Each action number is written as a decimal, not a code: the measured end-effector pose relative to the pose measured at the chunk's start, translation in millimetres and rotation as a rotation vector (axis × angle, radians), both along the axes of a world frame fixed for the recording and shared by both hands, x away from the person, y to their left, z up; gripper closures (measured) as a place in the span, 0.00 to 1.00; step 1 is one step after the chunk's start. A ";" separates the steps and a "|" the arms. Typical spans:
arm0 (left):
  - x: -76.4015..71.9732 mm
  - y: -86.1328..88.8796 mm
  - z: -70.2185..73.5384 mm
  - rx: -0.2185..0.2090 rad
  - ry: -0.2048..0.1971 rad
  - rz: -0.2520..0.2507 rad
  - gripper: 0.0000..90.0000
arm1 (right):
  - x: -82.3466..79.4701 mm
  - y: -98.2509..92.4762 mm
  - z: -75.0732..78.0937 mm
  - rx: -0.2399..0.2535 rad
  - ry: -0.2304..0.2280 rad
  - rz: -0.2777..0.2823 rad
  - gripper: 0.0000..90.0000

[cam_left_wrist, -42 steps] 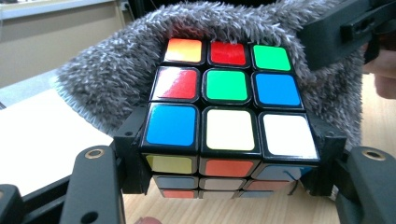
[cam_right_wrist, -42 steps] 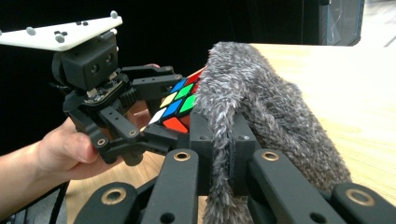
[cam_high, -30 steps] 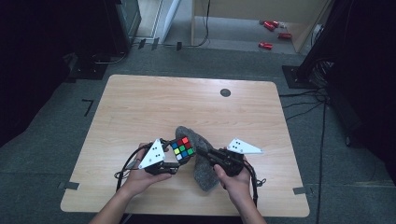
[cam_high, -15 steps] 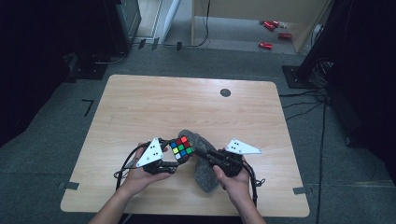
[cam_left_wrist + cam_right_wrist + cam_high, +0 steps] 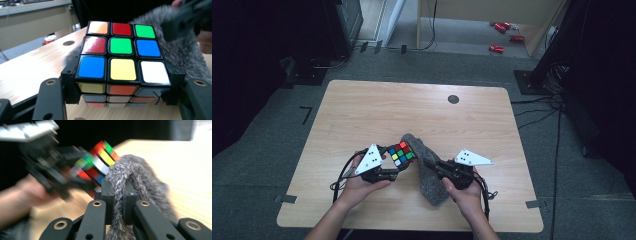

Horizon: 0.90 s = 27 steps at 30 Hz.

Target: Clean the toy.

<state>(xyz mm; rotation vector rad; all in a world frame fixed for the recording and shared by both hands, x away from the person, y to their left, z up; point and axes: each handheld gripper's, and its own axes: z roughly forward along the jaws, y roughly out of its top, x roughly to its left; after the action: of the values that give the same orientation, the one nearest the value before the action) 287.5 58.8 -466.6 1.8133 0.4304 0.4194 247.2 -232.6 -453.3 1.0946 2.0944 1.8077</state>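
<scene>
A scrambled colour cube is held just above the table near the front edge, with my left gripper shut on its two sides. In the left gripper view the cube sits square between the black jaws, top face towards the camera. A grey fuzzy cloth lies partly on the table to the right of the cube and rises against it. My right gripper is shut on a fold of the cloth, which bulges between its jaws. The cloth's raised edge touches the cube.
The wooden table has a small dark round hole near its far edge. Cables trail from both grippers by the front edge. Dark equipment stands on the floor left and right, and red items lie on the floor beyond.
The left gripper and the cube have edged slightly to the left. Both grips are unchanged.
</scene>
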 end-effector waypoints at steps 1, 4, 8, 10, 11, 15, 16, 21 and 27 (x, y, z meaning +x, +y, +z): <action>1.3 2.4 0.1 -0.005 0.002 0.008 0.39 | 0.9 -1.0 -1.7 -0.038 0.000 -0.011 0.94; 3.2 6.2 1.1 -0.014 0.004 0.025 0.39 | 6.2 -4.3 -11.2 -0.146 0.046 -0.022 0.92; 2.7 5.8 0.8 -0.004 0.000 0.021 0.39 | 11.7 -9.5 -24.0 -0.232 0.084 -0.037 0.80; 2.6 5.9 0.9 -0.005 0.001 0.020 0.39 | 13.3 -12.9 -26.6 -0.257 0.091 -0.050 0.65; 2.7 6.1 1.0 -0.005 0.001 0.021 0.39 | 12.8 -14.2 -26.8 -0.281 0.087 -0.080 0.55; 3.2 6.7 1.3 -0.010 0.002 0.023 0.39 | 11.1 -19.8 -22.3 -0.315 0.038 -0.125 0.32; 3.2 6.5 1.3 -0.011 0.003 0.023 0.39 | 9.9 -19.2 -20.0 -0.311 0.015 -0.108 0.28; 2.9 4.8 1.0 -0.011 0.004 0.018 0.39 | 3.7 2.2 -17.6 -0.319 -0.103 -0.012 0.17; 1.4 2.0 -0.3 -0.006 0.011 0.007 0.39 | 14.7 18.2 -38.3 -0.443 -0.069 -0.103 0.28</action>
<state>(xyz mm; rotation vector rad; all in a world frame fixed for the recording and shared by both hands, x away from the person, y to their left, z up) 288.9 60.8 -466.8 1.8097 0.4454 0.4135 261.9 -214.5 -491.6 0.9806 2.2013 1.2300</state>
